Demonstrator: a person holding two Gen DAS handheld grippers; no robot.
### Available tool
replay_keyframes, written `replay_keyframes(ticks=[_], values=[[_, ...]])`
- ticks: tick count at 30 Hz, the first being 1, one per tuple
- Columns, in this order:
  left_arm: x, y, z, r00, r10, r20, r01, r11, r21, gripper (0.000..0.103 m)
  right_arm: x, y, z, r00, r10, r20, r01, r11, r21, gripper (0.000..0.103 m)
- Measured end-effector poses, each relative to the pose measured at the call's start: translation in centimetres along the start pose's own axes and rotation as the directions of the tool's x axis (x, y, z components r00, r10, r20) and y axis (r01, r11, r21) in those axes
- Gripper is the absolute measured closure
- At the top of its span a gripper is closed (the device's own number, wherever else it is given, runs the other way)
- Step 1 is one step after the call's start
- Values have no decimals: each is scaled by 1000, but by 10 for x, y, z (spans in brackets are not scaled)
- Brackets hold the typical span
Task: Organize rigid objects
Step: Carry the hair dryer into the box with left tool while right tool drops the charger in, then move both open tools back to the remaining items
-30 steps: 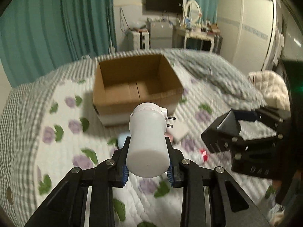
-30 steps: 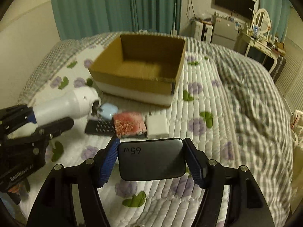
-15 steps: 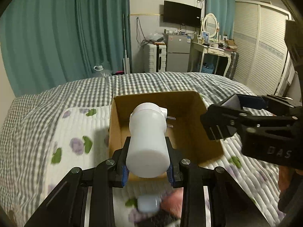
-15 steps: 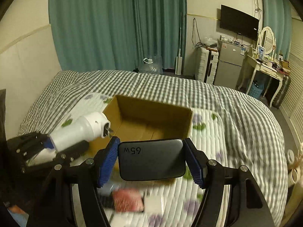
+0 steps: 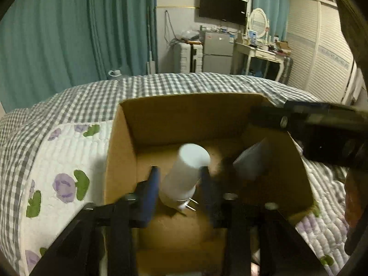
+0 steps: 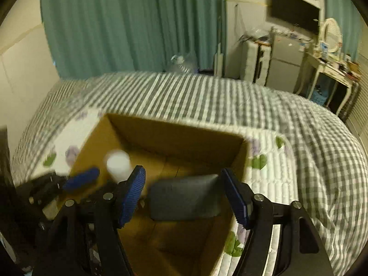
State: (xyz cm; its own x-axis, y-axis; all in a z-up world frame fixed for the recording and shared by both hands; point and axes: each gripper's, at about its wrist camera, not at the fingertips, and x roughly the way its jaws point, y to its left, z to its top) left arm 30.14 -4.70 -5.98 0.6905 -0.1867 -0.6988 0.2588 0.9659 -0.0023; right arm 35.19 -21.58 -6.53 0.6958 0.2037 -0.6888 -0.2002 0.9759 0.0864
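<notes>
Between the spread fingers of the left gripper [image 5: 178, 184] a white plug-in cylinder [image 5: 185, 172] drops loose into the cardboard box [image 5: 119, 161], while between the right gripper's [image 6: 184, 192] parted fingers a dark charger [image 6: 185, 199] falls free too, both apparently released for storing.

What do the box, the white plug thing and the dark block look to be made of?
Box: brown cardboard, matte, folded walls.
White plug: smooth plastic, probably, with metal prongs.
Dark block: likely matte grey plastic with rounded corners; motion blur leaves that uncertain.
</notes>
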Motion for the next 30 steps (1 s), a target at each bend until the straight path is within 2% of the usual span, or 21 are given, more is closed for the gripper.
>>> replay_keyframes(ticks=[1, 4, 8, 10, 14, 18, 21, 23, 25, 26, 27, 30], values=[[-5, -2, 0, 1000, 6, -3, -6, 1000, -1, 36, -6, -2, 0, 1000, -4, 8, 4, 1000, 8, 20], [-29, -8, -8, 1000, 7, -8, -7, 1000, 4, 36, -40, 1, -2, 999, 10, 32, -10, 1000, 12, 19], [-71, -8, -28, 999, 36, -5, -36, 999, -9, 33, -91, 9, -18, 998, -20, 61, 22, 1000, -21, 8], [-92, -9, -45, 998, 61, -10, -62, 998, -13, 27, -115, 17, -35, 996, -48, 75, 52, 997, -59, 3], [-122, -13, -83, 995, 99, -14, -100, 995, -32, 26, -136, 37, -81, 998, -57, 29, 61, 985, -164, 2], [-139, -20, -124, 994, 98, -48, -100, 995, -32, 26, -137, 52, -134, 998, -41, -49, 30, 976, -215, 2], [-142, -21, -142, 994, 87, -68, -91, 994, -59, 26, -132, 59, -165, 995, -52, -85, 28, 966, -257, 2], [-142, -21, -152, 993, 94, -68, -100, 992, -80, 26, -123, 62, -183, 991, -36, -129, -1, 962, -275, 2], [-137, -21, -162, 992, 100, -78, -108, 989, -98, 26, -110, 60, -201, 981, -16, -192, -42, 955, -295, 2], [-135, -23, -167, 991, 107, -82, -116, 988, -104, 26, -102, 61, -210, 976, -38, -214, -33, 948, -318, 2], [-133, -23, -171, 990, 116, -84, -124, 987, -105, 26, -92, 62, -217, 967, -67, -245, -23, 938, -345, 2], [-123, -22, -179, 983, 154, -99, -163, 982, -97, 26, -67, 66, -232, 935, -80, -346, -60, 925, -376, 4]])
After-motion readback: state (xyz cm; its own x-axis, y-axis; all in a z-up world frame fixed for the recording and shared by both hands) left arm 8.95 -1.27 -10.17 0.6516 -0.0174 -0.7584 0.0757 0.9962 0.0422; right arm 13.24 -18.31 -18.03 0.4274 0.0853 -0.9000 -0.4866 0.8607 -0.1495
